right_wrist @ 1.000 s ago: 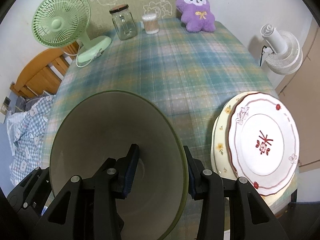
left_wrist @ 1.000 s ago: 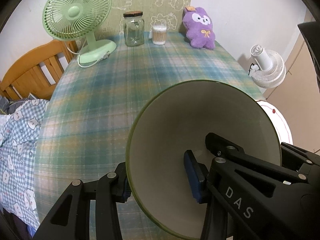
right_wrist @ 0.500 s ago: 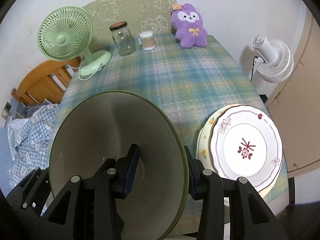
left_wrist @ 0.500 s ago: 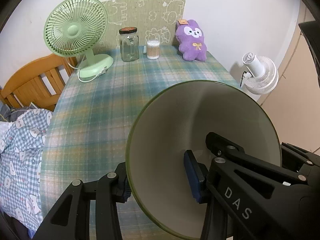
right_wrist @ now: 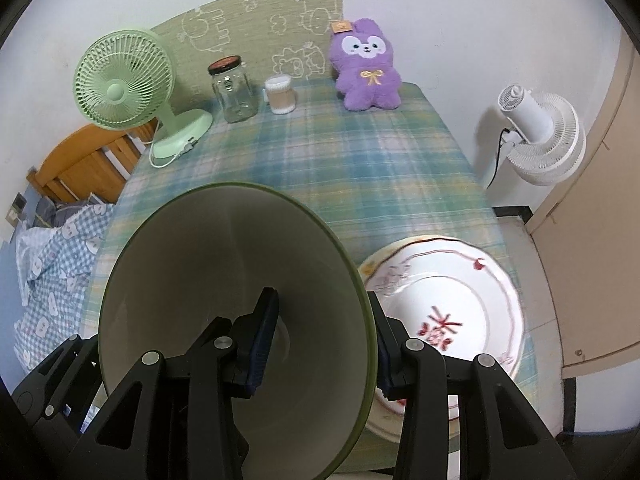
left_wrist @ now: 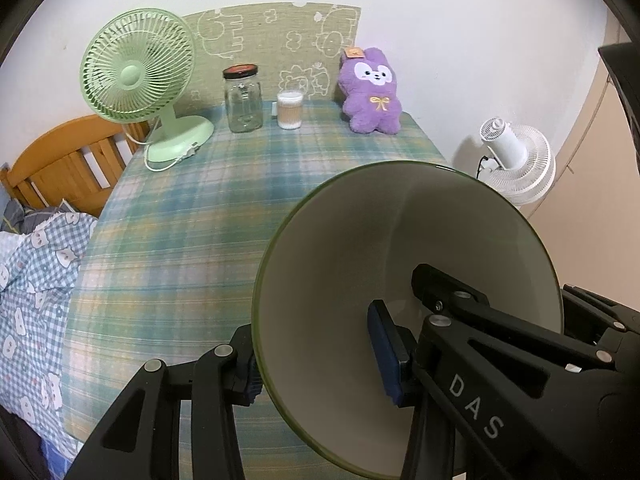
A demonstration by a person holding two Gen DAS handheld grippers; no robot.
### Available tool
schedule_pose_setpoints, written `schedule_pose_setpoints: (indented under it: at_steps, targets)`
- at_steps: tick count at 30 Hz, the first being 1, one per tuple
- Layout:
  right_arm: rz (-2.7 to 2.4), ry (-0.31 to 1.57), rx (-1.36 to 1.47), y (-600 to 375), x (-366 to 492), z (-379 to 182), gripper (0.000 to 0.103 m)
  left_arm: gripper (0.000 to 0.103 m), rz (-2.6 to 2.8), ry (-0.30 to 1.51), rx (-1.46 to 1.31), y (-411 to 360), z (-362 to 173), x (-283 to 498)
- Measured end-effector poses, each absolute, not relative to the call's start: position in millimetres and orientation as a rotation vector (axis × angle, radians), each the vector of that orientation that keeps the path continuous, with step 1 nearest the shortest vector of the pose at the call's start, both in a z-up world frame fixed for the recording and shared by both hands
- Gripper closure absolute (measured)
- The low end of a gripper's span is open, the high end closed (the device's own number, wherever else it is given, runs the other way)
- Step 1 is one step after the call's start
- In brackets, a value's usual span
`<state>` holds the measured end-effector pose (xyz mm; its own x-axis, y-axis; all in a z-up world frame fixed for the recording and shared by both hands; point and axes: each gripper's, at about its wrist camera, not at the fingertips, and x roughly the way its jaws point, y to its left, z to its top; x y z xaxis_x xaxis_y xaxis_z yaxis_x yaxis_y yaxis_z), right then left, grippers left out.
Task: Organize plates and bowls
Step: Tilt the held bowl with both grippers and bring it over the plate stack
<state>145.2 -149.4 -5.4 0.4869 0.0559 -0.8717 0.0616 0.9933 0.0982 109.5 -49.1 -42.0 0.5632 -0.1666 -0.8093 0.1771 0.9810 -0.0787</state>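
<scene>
While both grippers point down at the tabletop (left_wrist: pixel 192 216), each one grips the same bowl (left_wrist: pixel 360 248) by its wall. The left gripper (left_wrist: pixel 316 364) has its fingers (left_wrist: pixel 384 352) partly closed on the left side of the bowl: one blue pad is inside, the other finger is outside against the rim. The right gripper (right_wrist: pixel 320 344) does the same on the right side of the bowl (right_wrist: pixel 224 264), with one pad inside and one outside. The bowl is pale inside with a green rim, and it is tilted so that its opening faces the cameras. It hangs above the tabletop and touches nothing else.

On the near right part of the tabletop lies a stack of plates (right_wrist: pixel 448 304); the top plate is white with a red pattern, and a cream plate shows under it. At the far edge stand a green fan (left_wrist: pixel 140 68), a glass jar (left_wrist: pixel 242 100), a small container of cotton swabs (left_wrist: pixel 290 110) and a purple plush toy (left_wrist: pixel 372 92). A white fan (right_wrist: pixel 540 136) stands beside the tabletop on the right. On the left there is a wooden bed frame (left_wrist: pixel 60 160) with checked bedding (left_wrist: pixel 32 280).
</scene>
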Motion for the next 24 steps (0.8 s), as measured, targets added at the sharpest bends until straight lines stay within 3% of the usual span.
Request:
schedule_pose_setpoints:
  at_steps: [24]
  targets:
    - [0.009,1.094,0.116,-236.1,154.3,-15.1,0.058,0.057,-0.178,0.985,-0.004,-134.9,-49.5,116.4]
